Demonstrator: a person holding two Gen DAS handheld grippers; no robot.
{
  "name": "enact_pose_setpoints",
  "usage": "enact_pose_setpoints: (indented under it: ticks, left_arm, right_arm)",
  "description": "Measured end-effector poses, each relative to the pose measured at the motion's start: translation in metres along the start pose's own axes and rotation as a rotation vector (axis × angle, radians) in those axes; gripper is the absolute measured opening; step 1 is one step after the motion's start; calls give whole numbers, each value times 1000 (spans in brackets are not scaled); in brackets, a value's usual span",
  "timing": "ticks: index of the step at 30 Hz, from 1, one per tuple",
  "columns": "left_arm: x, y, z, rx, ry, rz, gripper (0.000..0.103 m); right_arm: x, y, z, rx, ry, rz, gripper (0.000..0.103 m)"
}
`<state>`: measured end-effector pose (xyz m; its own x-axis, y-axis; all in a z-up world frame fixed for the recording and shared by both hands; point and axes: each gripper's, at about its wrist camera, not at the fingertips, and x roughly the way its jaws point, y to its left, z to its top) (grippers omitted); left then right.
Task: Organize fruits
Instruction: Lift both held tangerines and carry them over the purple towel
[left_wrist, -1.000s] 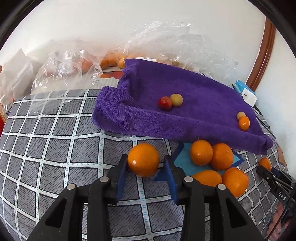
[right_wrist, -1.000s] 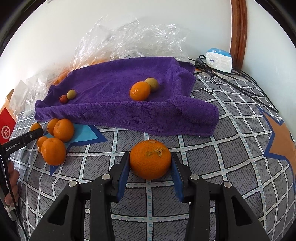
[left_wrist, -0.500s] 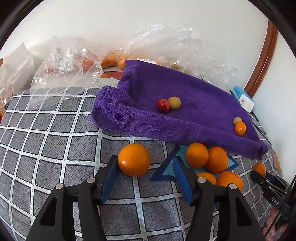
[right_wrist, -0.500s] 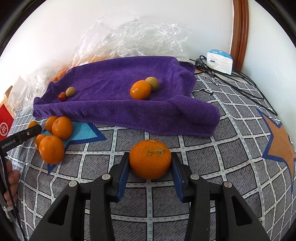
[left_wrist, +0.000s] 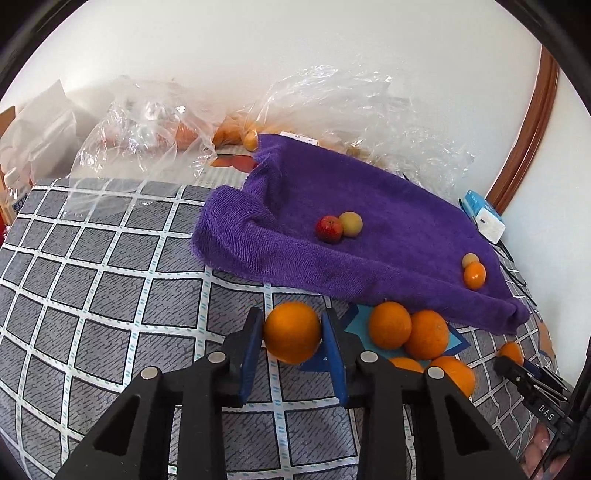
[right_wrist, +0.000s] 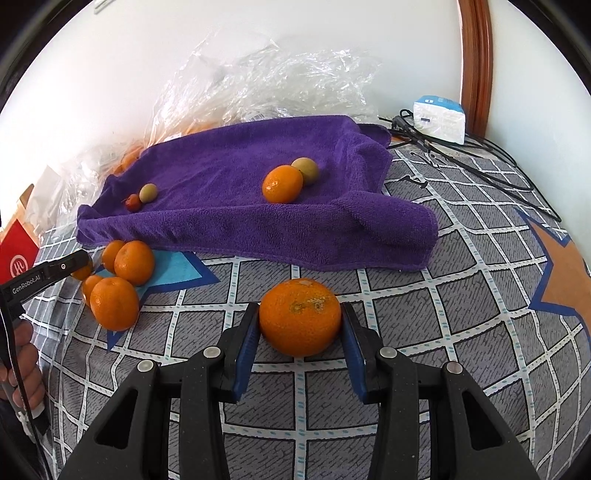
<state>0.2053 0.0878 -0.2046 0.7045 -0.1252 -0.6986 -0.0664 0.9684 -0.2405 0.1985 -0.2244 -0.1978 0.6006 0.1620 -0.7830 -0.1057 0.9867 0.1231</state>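
Your left gripper (left_wrist: 291, 330) is closing its jaws, blue pads on either flank of a smooth round orange (left_wrist: 291, 332) at six o'clock on the grey grid-patterned cloth (left_wrist: 110, 295). Your right gripper (right_wrist: 300, 326) stands narrowly parted and clamped on a bigger, scuffed orange (right_wrist: 300, 317), also at six o'clock, its pale scarred patch facing up; being round, neither fruit shows a long axis.

Writing now: in the right wrist view, "GenRobot.AI" reads in white along the black side of the left gripper at nine o'clock, above your hand (right_wrist: 22, 365). A red box (right_wrist: 16, 254) at nine o'clock carries a round white logo I can't read. In the left wrist view, "DAS" shows on the other gripper's black body at four o'clock.

A loose cluster of oranges (left_wrist: 410, 332) sits on a blue star print, just beside your left pads at four o'clock. The rumpled purple towel (right_wrist: 229, 173) at twelve o'clock holds a small orange (right_wrist: 282, 183) touching a yellow-green fruit (right_wrist: 306, 170), and a little red fruit (left_wrist: 328, 229) against a yellow one (left_wrist: 351, 223).
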Motion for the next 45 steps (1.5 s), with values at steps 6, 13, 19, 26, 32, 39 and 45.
enact_pose_setpoints:
  ticks: [6,13,19,26,32,39,45]
  left_arm:
    - [5,-2,0,7,30,-10,31]
    - [10,12,1,-115,41,-76,40]
    - [10,2,-3,-53,42,-63,31]
    - [2,0,-2,-43,-4,-74,31]
    - [-10,5,-1,-55,-53,-76,31]
    - [-21,12,2,-62,-78,-65,31]
    - [-39,14,9,-72,-102,-48,31]
  right_arm:
    - [0,0,0,4,-1,-5,42]
    - [0,0,-1,9,1,-10,42]
    - [-3,-5,-3,33,-19,-6,42]
    - [-7,-9,-3,53,-39,32,42]
    - [-9,-10,-3,57,-54,67,42]
    - [-12,-10,-2,53,-69,65,42]
    - [-24,-4,6,51,-75,101,42]
